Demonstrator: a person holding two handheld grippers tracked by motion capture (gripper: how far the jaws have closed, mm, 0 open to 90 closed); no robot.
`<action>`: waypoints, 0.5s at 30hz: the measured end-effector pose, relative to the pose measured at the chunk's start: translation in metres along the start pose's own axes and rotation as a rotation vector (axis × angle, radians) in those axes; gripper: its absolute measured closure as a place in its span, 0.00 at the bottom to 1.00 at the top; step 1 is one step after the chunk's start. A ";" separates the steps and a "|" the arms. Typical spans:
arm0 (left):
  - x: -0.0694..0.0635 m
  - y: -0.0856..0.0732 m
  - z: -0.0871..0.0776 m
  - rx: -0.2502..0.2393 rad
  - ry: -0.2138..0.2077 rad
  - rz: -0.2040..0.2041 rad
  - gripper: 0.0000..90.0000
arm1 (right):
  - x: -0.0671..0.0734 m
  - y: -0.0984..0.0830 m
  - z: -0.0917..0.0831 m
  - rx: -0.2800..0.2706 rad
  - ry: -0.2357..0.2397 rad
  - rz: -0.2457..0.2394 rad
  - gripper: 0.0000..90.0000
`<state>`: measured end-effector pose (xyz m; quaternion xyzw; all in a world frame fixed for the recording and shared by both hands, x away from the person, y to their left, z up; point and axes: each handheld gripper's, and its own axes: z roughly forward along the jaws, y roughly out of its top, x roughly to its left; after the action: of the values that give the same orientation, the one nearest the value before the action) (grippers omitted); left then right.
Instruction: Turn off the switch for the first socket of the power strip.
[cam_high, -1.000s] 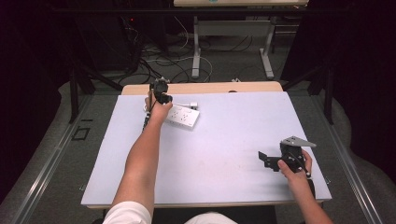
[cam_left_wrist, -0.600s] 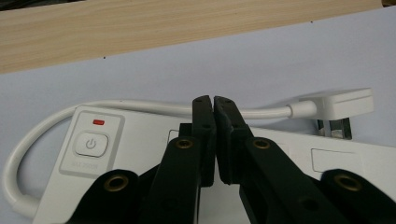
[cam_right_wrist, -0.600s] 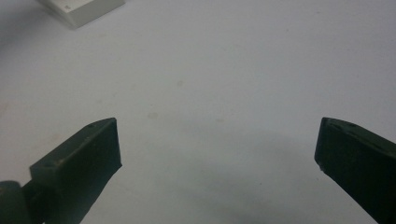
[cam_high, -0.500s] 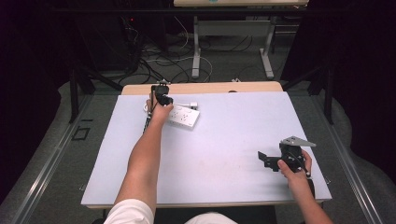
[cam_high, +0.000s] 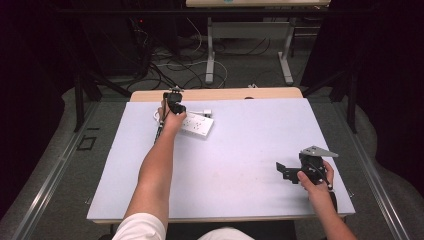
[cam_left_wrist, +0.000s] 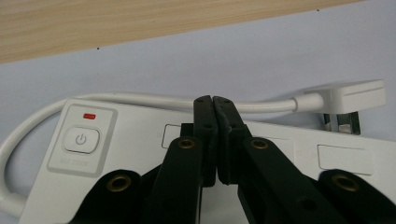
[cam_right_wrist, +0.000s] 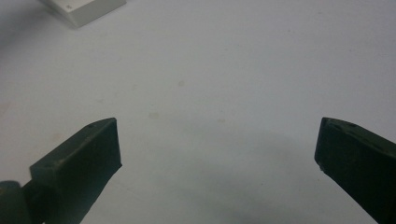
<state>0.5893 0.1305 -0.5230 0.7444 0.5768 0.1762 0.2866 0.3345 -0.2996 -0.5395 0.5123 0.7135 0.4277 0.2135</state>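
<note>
A big pale table (cam_high: 250, 165) stands in a dark room with cables on the floor behind it. A white power strip (cam_high: 195, 123) lies near the far left edge, its cord looping round to its own white plug (cam_left_wrist: 348, 93) just behind it. The left gripper (cam_left_wrist: 213, 100) has hardly moved from a moment ago; its jaws are pressed together with nothing between them, right over the strip, maybe ready to poke it. Whether the tips touch it is hard to tell. The right gripper (cam_high: 280, 170) rests well apart, jaws wide, holding nothing. The strip's sockets are partly hidden.
</note>
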 end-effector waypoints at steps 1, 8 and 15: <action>0.000 0.000 0.000 -0.001 0.000 0.000 0.99 | 0.000 0.000 0.000 0.000 -0.001 0.000 0.00; -0.001 -0.001 0.001 0.001 0.005 -0.002 0.99 | 0.000 0.000 0.000 -0.001 0.000 0.001 0.00; -0.001 -0.003 0.000 -0.009 0.007 -0.002 0.99 | 0.000 0.000 -0.001 -0.003 -0.004 0.000 0.00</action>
<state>0.5869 0.1303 -0.5251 0.7419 0.5778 0.1809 0.2881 0.3342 -0.2998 -0.5389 0.5127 0.7126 0.4276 0.2155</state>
